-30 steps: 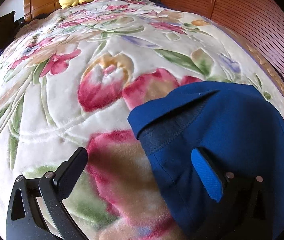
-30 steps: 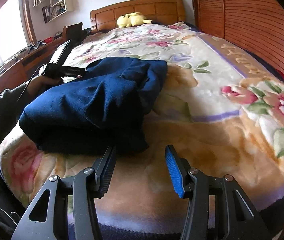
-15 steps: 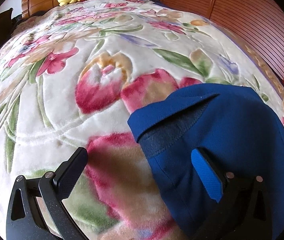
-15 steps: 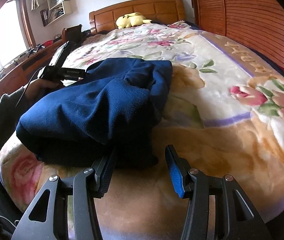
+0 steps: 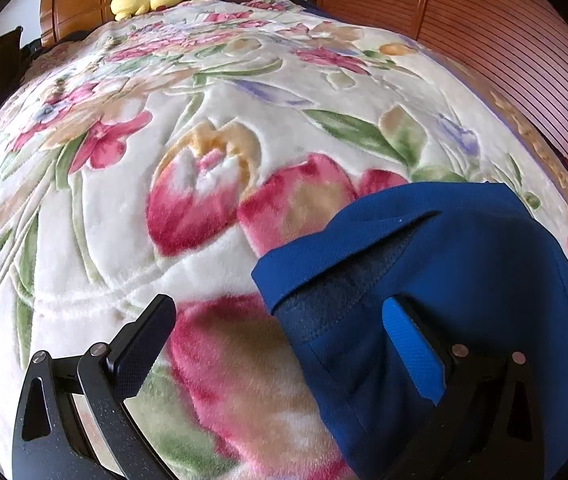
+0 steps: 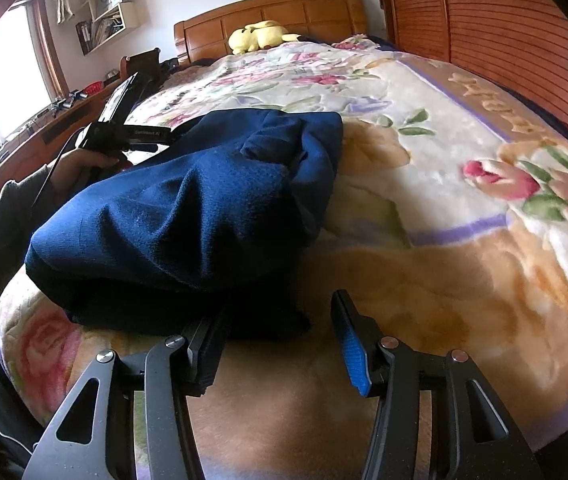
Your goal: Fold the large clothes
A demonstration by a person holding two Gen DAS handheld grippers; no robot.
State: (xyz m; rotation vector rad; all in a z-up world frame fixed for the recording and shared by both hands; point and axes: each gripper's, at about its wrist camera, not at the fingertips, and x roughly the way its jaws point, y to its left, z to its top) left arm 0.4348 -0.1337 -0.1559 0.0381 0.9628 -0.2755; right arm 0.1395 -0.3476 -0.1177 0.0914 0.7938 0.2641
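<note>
Right wrist view shows the navy fleece garment (image 6: 188,216) bundled into a thick, layered heap in the left-centre of the frame, lying on the floral blanket (image 6: 443,184) that covers the bed. The right gripper (image 6: 280,340) sits low at the bottom of the frame with its jaws spread wide; its left finger is tucked right at the near hem of the heap, possibly just under it, while the blue-padded right finger stands clear over bare blanket, so it grips nothing yet. At the upper left of this view the person's left hand (image 6: 80,164) holds the other tool at the garment's far edge.

In the left wrist view the left gripper (image 5: 276,316) is also wide open, with the garment's folded corner (image 5: 435,280) filling the lower right; the blue pad lies over the cloth and the black finger over blanket (nothing is pinched).

By the look of it, the garment has been doubled over at least once, but the stack is lumpy and uneven. A tidy final fold and some smoothing appear to remain. A yellow plush toy (image 6: 258,36) rests by the wooden headboard (image 6: 268,8).
</note>
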